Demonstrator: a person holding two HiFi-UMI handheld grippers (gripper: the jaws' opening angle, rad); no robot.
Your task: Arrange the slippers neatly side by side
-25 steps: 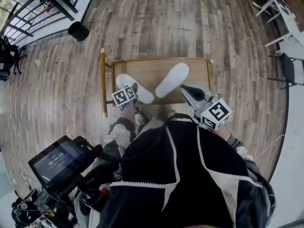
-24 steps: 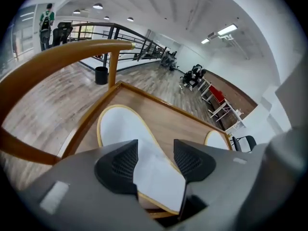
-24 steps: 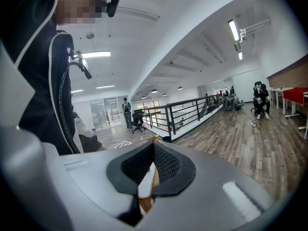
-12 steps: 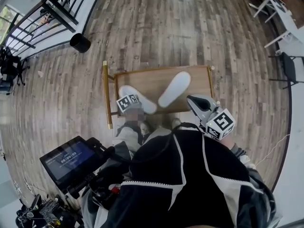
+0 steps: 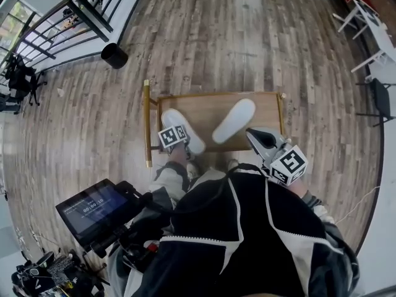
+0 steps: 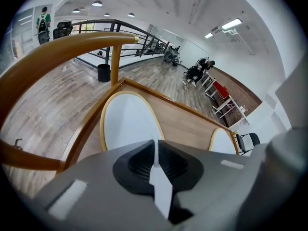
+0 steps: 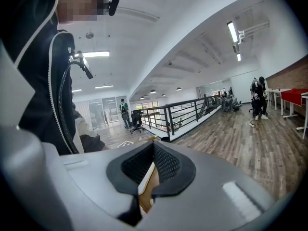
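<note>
Two white slippers lie on a low wooden table [image 5: 216, 96], splayed apart in a V. My left gripper [image 5: 175, 133] is over the near end of the left slipper [image 5: 184, 126]. Its jaws have just been closing, and in the left gripper view the left gripper [image 6: 155, 150] pinches a thin white edge of that slipper [image 6: 127, 124]. The right slipper [image 5: 234, 120] lies untouched, and its edge [image 6: 222, 141] shows at that view's right. My right gripper [image 5: 252, 133] hangs at the table's near right corner, shut and holding nothing [image 7: 153, 150].
A curved wooden rail [image 5: 147, 122] stands along the table's left side. A black bin [image 5: 114, 55] and a metal railing [image 5: 74, 23] are at the far left. White tables and a chair [image 5: 374, 36] stand at the right. A screen rig [image 5: 93, 209] sits beside my body.
The head view has shifted, so the table sits lower and further right in the picture. Both slippers and both grippers keep their places on the table.
</note>
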